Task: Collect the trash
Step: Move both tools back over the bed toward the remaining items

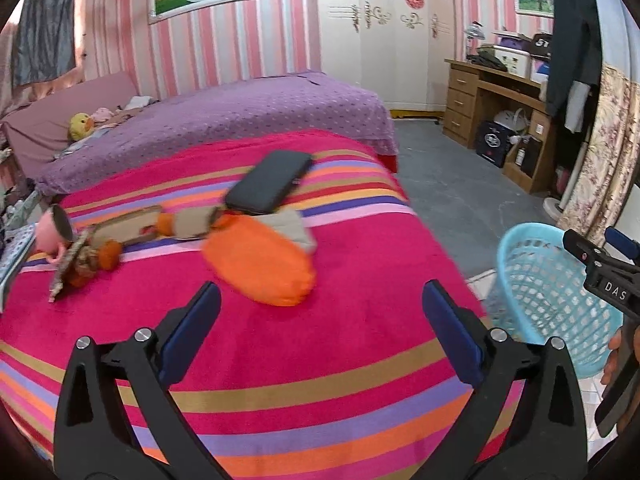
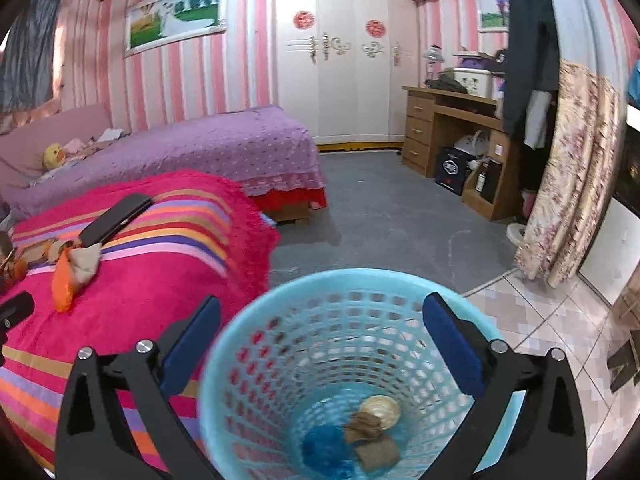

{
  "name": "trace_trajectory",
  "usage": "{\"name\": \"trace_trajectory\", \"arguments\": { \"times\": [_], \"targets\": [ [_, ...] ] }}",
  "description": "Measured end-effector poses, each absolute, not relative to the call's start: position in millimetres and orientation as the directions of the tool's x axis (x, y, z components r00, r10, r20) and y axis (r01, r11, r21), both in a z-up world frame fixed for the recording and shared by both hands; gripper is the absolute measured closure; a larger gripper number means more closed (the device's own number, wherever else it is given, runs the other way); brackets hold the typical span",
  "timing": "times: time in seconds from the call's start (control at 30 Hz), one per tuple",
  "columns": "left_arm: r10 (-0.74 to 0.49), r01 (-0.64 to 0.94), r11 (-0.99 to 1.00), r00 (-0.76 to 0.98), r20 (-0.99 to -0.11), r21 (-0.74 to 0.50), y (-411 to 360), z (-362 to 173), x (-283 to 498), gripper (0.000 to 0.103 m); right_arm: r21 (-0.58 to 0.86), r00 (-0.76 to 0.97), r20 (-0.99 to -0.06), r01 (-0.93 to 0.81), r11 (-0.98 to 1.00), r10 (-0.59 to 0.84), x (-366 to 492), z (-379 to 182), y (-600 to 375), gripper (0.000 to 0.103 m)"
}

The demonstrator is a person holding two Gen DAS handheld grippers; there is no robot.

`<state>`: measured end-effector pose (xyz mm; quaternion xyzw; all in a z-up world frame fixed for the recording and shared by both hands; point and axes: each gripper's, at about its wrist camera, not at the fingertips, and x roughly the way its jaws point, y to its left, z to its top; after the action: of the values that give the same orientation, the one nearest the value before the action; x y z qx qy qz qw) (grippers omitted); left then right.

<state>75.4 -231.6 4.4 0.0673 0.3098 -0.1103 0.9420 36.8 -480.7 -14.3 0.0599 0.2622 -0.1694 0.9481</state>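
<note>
1. Both our left gripper [image 1: 320, 320] and right gripper [image 2: 320, 332] gape wide, holding nothing.
2. Remaining trash: an orange bag [image 1: 258, 258] on the striped blanket [image 1: 280, 360], left of the blue basket [image 2: 248, 328].
3. It looks light, soft, crinkly; we'd pinch a raised fold.

Left gripper [image 1: 320, 322] jaws stand wide apart, empty, above the striped blanket [image 1: 280, 360]. Orange bag [image 1: 260, 268] lies ahead; blue basket [image 1: 556, 300] at right.
</note>
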Motion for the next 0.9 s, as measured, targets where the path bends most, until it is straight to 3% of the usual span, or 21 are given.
{"name": "trace_trajectory", "arguments": {
  "times": [0.33,0.53,0.9],
  "targets": [
    [-0.049,0.136,0.985,0.814,-0.579,0.107,-141,10,89,0.006,0.022,0.826,-0.522,0.260,0.965,-0.210,73,-11,-405,0.005],
    [-0.019,0.074,0.995,0.795,-0.606,0.067,-92,-3,109,0.006,0.064,0.835,-0.531,0.212,0.975,-0.146,87,-15,-369,0.005],
    [0.033,0.042,0.993,0.793,-0.609,0.109,-51,-19,122,0.006,0.009,0.813,-0.565,0.180,0.984,-0.144,111,-25,-329,0.005]
  ]
}}
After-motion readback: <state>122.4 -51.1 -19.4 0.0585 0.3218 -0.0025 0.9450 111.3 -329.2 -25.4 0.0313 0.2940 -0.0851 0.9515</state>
